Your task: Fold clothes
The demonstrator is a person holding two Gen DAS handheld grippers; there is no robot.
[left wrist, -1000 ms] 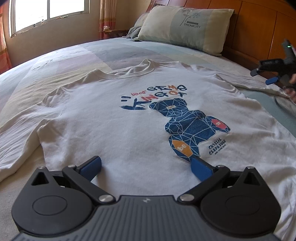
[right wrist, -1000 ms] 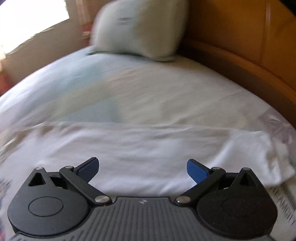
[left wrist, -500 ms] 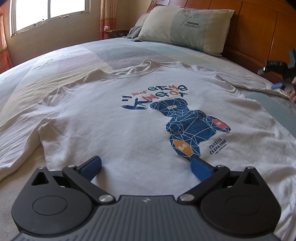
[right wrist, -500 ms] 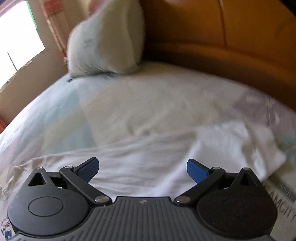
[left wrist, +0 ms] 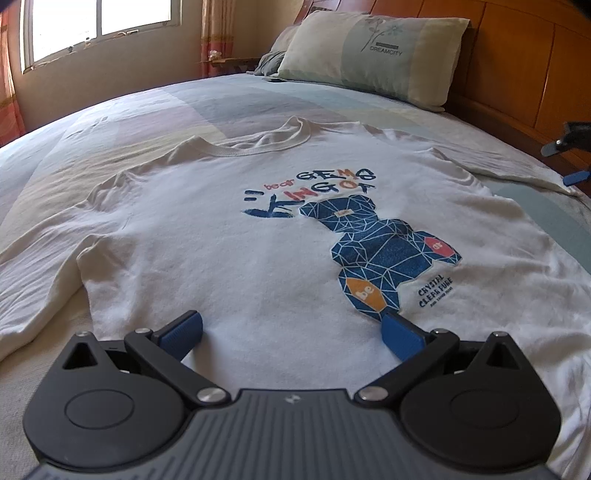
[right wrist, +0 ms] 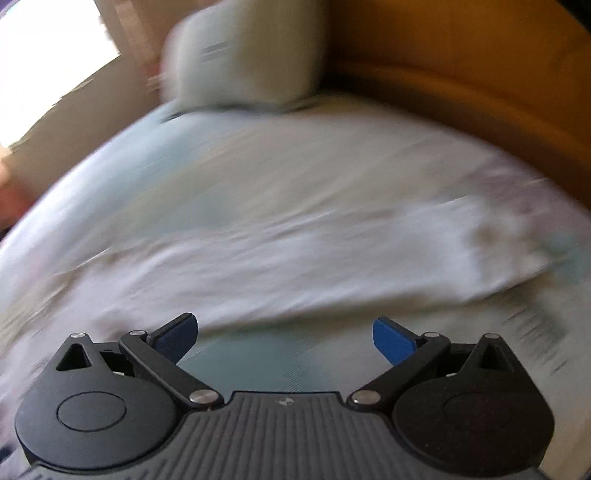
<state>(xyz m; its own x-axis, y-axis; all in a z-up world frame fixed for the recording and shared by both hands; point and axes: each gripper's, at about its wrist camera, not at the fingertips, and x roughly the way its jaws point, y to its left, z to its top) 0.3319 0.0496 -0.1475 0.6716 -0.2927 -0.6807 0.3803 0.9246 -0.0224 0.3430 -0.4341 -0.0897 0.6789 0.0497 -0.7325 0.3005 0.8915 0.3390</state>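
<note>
A white long-sleeved shirt with a blue bear print lies flat, face up, on the bed, collar toward the far end. My left gripper hovers open just above its hem with nothing between the blue pads. In the blurred right wrist view, one white sleeve stretches across the sheet, its cuff at the right. My right gripper is open and empty, just short of the sleeve's near edge. The right gripper also shows at the right edge of the left wrist view, beside the sleeve end.
A pale pillow leans on the wooden headboard at the far right. The bed sheet extends left toward a window and wall. The other sleeve lies along the left side.
The right gripper has drawn back toward the sleeve's near edge and slid right in the left wrist view. The left gripper has stayed still over the hem.
</note>
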